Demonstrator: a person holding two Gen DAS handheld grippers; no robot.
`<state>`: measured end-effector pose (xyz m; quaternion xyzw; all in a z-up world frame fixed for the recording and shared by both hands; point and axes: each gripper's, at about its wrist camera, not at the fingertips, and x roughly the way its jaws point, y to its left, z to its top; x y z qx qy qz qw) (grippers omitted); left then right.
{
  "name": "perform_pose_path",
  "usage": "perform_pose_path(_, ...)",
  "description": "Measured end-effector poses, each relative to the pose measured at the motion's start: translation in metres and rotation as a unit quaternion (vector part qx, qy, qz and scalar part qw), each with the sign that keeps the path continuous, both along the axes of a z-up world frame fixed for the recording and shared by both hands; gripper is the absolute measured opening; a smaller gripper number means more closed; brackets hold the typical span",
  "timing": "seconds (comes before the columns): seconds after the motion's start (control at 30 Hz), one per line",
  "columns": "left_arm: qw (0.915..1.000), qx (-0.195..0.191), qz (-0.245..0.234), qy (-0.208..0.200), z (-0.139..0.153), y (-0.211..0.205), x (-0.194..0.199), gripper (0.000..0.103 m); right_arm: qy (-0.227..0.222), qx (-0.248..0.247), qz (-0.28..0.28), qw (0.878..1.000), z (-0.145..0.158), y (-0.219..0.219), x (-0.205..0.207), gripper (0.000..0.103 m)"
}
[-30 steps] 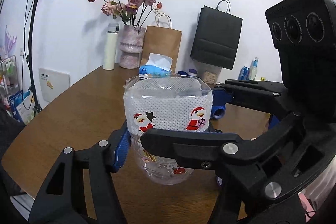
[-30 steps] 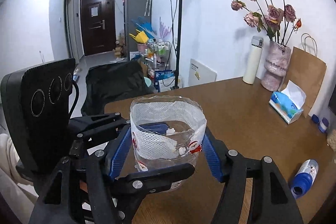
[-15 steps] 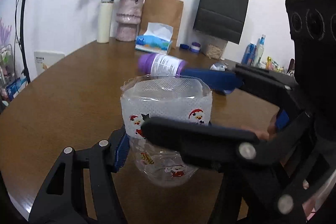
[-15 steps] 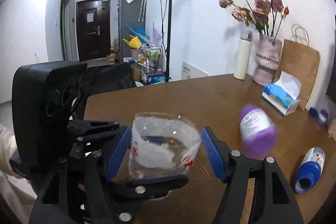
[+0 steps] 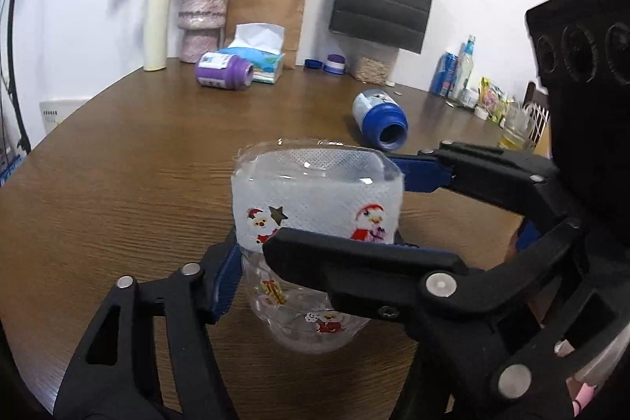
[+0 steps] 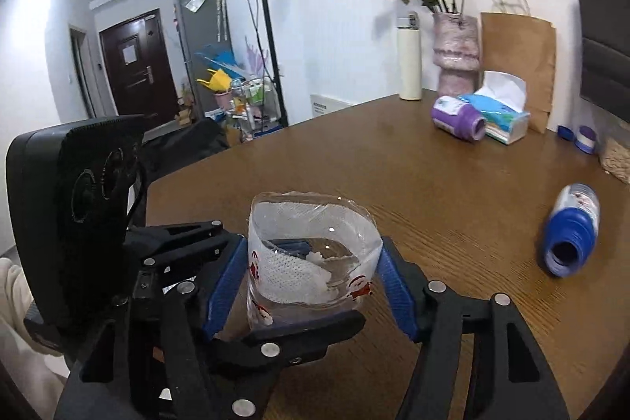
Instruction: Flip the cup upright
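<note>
A clear plastic cup [image 5: 315, 223] with a white band of Santa stickers stands mouth up, low over or on the wooden table [image 5: 118, 184]. It also shows in the right wrist view [image 6: 311, 262]. My left gripper [image 5: 315, 262] is shut on the cup, one blue pad [image 5: 224, 278] at its left side. My right gripper [image 6: 311, 286] has its blue pads [image 6: 397, 294] on both sides of the cup; whether they touch it is unclear. Each gripper crosses the other's view.
A purple bottle [image 5: 224, 70] and a blue bottle [image 5: 380, 119] lie on their sides on the table. At the back stand a tissue box [image 5: 260, 54], flower vase [image 5: 202, 18], white flask [image 5: 155, 26], paper bags and small items. The table edge is close on the left.
Both grippers came down with the cup, which now sits close to the tabletop. The purple bottle, seen near the grippers half a second ago, now lies by the tissue box.
</note>
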<state>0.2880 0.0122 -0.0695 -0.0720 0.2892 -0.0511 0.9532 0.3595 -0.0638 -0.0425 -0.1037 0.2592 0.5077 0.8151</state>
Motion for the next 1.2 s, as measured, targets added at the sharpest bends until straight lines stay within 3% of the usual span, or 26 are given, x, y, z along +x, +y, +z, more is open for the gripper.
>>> perform_pose_path(0.07, 1.0000, 0.004, -0.003, 0.000, -0.001, -0.001, -0.001, 0.087, -0.032, -0.009, -0.019, 0.999, 0.003, -0.005, -0.006, 0.068)
perform_pose_path(0.17, 1.0000, -0.002, -0.007, 0.001, -0.001, 0.004, -0.004, 0.089, -0.070, -0.019, -0.056, 0.996, 0.006, -0.014, -0.009, 0.068)
perform_pose_path(0.23, 0.9998, 0.014, 0.011, 0.008, -0.001, 0.005, -0.004, 0.089, -0.087, -0.032, -0.086, 0.992, 0.004, -0.018, -0.007, 0.069)
perform_pose_path(0.33, 0.9987, 0.035, 0.030, 0.023, -0.003, 0.008, -0.003, 0.089, -0.077, -0.046, -0.117, 0.989, -0.002, -0.028, 0.001, 0.072)
perform_pose_path(0.53, 0.9976, 0.029, 0.051, 0.038, -0.005, 0.013, 0.004, 0.089, -0.071, -0.056, -0.145, 0.985, 0.001, -0.030, 0.006, 0.072)
perform_pose_path(0.67, 0.9973, 0.021, 0.058, 0.041, -0.007, 0.016, 0.005, 0.089, -0.037, -0.068, -0.161, 0.984, -0.002, -0.029, 0.019, 0.072)
perform_pose_path(0.83, 0.9966, 0.015, 0.076, 0.028, -0.005, 0.022, 0.000, 0.090, -0.013, -0.051, -0.181, 0.982, -0.002, -0.036, 0.019, 0.078)
perform_pose_path(1.03, 0.9960, 0.014, 0.088, 0.007, 0.012, 0.034, -0.016, 0.091, -0.029, -0.037, -0.202, 0.978, 0.019, -0.047, -0.005, 0.078)
perform_pose_path(1.2, 0.9927, 0.026, 0.109, -0.043, 0.045, 0.054, -0.040, 0.103, -0.055, -0.026, -0.254, 0.965, 0.048, -0.088, -0.036, 0.078)
